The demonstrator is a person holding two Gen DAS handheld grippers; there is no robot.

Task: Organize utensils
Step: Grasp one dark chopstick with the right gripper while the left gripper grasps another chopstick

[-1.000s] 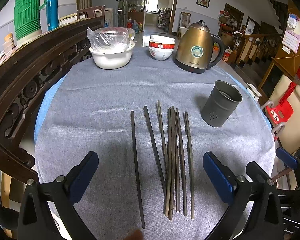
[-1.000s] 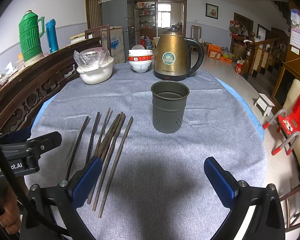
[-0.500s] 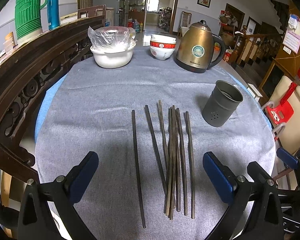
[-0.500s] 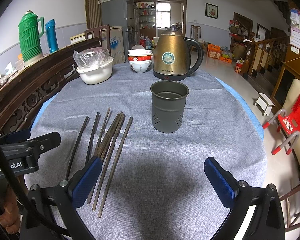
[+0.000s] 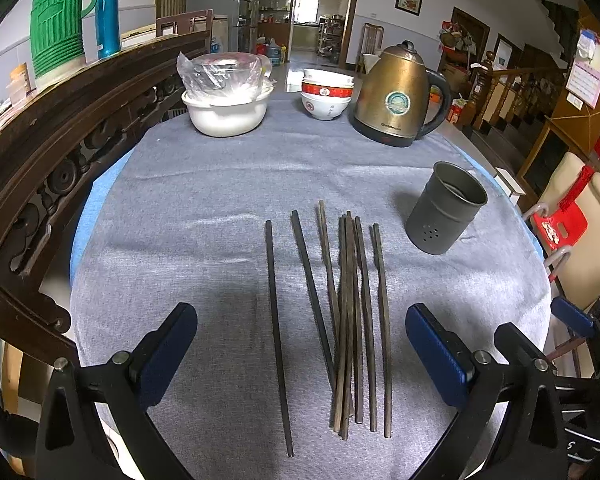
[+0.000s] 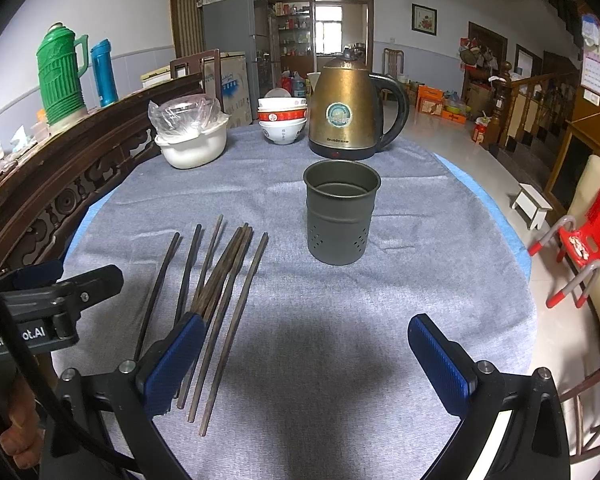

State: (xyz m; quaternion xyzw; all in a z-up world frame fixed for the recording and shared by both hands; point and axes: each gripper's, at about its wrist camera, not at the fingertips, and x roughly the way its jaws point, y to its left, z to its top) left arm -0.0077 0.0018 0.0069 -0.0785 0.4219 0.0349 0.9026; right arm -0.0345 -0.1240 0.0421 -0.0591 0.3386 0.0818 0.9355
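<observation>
Left wrist view: nothing sorted yet, both tongs wide open and empty above the table.

All the chopsticks [image 5: 350,312] lie flat on the grey cloth [image 5: 204,216], most bunched, two apart to their left; the holder [image 5: 446,208] stands upright and, by the right wrist view, empty [image 6: 342,212], so every stick is left to load. The left gripper [image 5: 300,354] hovers over the sticks' near ends, the right gripper [image 6: 304,364] just beside them. Behind stand a kettle [image 6: 350,114], stacked bowls [image 6: 282,120] and a covered pot [image 6: 192,138], in a lived-in room with a carved wooden rail [image 5: 60,148].
</observation>
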